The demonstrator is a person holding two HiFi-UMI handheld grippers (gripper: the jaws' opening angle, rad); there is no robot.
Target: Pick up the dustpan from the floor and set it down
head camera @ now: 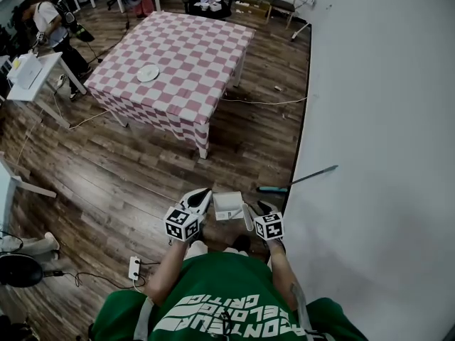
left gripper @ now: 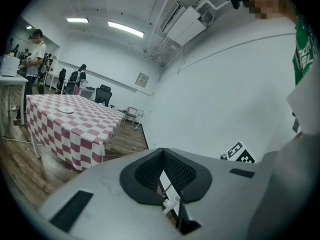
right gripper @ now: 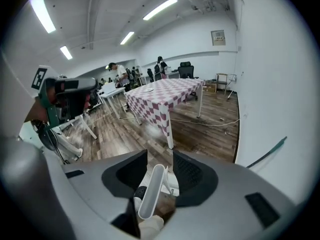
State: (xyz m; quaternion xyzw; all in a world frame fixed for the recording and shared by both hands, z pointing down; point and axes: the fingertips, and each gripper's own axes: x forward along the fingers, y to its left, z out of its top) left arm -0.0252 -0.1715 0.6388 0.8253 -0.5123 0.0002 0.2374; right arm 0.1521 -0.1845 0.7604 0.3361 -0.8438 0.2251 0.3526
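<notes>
Floor shows one dustpan, left claw, right claw.

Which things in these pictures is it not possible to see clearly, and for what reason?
- The dustpan: in the head view the left gripper and right gripper crowd it, so whether it touches the floor is unclear.
- The pole against the wall: its dark lower end is too small in the head view and hidden by the gripper's body in the right gripper view.
- The plate on the checkered table: too small to show contents.

Right gripper view: dustpan btm end hidden behind right claw body; plate on table too small for detail.
</notes>
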